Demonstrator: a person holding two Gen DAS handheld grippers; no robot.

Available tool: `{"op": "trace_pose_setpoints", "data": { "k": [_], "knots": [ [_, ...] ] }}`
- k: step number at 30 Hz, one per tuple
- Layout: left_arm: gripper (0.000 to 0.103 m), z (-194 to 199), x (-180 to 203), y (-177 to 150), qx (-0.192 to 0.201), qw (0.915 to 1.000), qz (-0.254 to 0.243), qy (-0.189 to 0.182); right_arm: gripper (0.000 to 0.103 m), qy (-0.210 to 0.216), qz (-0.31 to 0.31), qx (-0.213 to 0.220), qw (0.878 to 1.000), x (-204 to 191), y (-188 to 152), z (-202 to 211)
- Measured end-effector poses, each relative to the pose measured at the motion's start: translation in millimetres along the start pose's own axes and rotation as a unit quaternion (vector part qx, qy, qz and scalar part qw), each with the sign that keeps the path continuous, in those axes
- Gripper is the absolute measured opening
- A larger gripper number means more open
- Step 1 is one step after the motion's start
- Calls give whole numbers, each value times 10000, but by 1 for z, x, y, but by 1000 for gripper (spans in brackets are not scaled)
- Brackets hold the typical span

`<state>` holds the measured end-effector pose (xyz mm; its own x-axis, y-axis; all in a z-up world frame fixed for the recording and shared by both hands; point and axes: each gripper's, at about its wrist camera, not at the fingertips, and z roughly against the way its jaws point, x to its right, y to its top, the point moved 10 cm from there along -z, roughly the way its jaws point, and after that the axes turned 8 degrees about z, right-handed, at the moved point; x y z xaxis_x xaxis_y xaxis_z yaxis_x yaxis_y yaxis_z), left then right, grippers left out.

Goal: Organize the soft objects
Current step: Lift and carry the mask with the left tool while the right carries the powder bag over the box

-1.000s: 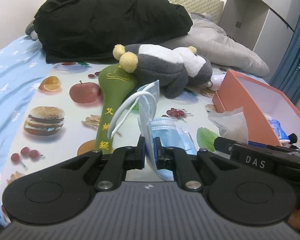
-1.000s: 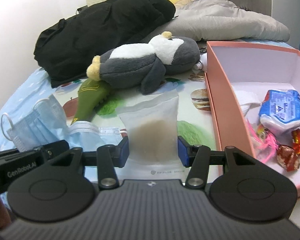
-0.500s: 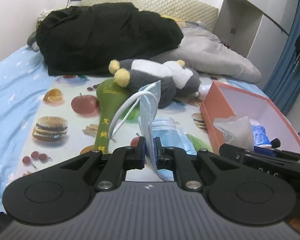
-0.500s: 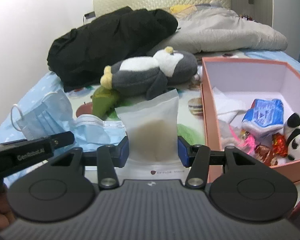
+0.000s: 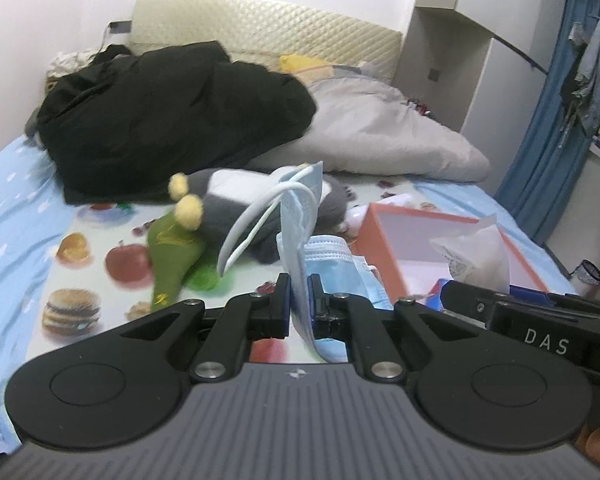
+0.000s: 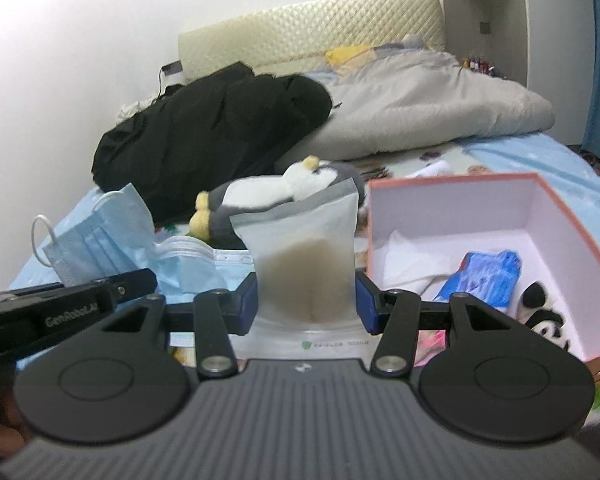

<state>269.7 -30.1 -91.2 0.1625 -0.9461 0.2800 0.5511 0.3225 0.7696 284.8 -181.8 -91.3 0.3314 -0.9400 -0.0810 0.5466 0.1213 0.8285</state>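
My left claw (image 5: 299,307) is clamped on one pale blue face mask (image 5: 300,216), lifted above the fruit-print mat (image 5: 80,272). A second face mask (image 5: 336,268) lies on the mat just behind it. One grey and white plush penguin (image 6: 284,196) lies beyond, on one green pouch (image 5: 172,256). My right claw (image 6: 306,304) squeezes one frosted pouch (image 6: 304,256) upright. At far right, one pink box (image 6: 532,216) holds one blue packet (image 6: 484,280) and one small panda toy (image 6: 544,316).

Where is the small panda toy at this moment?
In the right wrist view, the small panda toy lies inside the pink box, at its right near corner, beside the blue packet.
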Motion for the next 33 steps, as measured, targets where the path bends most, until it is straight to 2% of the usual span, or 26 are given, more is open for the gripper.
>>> {"op": "trace_pose_setpoints", "data": {
  "k": [9, 19, 25, 33],
  "knots": [
    [10, -6, 71, 15, 15, 9986, -227, -470, 53, -303, -146, 115, 9994, 49, 16, 22],
    [10, -33, 140, 9, -212, 9939, -521, -944, 53, -756, -474, -34, 9960, 117, 7, 29],
    [10, -69, 163, -5, -527, 9920, -625, -964, 53, -907, -672, -318, 9931, 153, -7, 12],
    [10, -131, 172, -25, -1101, 9882, -635, -854, 53, -941, -805, -884, 9884, 186, -31, -31]
  ]
}}
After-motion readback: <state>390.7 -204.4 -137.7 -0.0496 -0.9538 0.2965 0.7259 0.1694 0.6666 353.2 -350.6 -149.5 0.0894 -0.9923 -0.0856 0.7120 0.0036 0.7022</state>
